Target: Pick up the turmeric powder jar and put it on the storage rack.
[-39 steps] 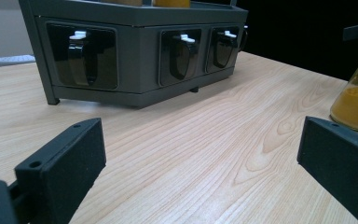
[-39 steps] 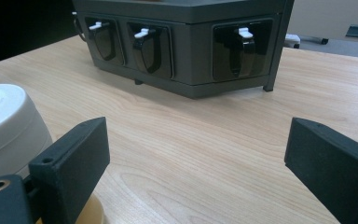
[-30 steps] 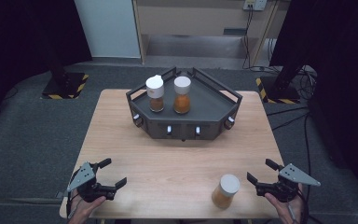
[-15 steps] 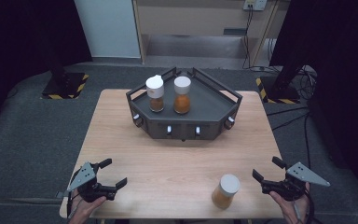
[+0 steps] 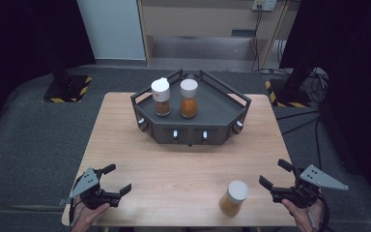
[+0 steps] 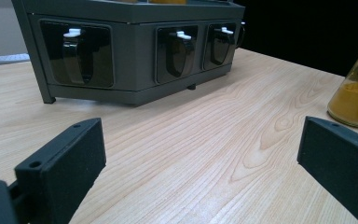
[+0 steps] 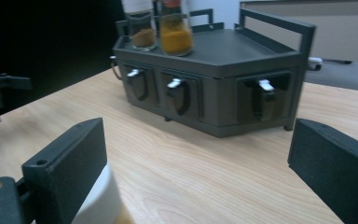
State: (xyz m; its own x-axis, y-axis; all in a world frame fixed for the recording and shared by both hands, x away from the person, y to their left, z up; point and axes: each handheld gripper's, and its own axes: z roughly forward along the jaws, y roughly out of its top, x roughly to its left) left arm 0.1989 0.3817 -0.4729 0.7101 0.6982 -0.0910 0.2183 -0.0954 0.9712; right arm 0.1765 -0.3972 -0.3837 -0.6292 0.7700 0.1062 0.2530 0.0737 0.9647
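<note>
Spice jar (image 5: pixel 234 197), orange contents, white cap: upright on table (image 5: pixel 183 169), well in front of dark rack (image 5: pixel 191 113). Right gripper (image 5: pixel 276 175): just beside jar, jaws wide, having just closed slightly, holding nothing. Left gripper (image 5: pixel 117 179): wide open, empty.

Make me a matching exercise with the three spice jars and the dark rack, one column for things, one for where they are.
Things:
1. brown-powder glass jar with white cap
2. dark grey metal rack
3. orange-powder jar with white cap beside the brown one
4. lone orange-powder jar

Places:
A. near table edge, by the right gripper
B. far middle of the table
C. on the rack, left
D. on the rack, right

Pairs: 1-C, 2-B, 3-D, 4-A
</note>
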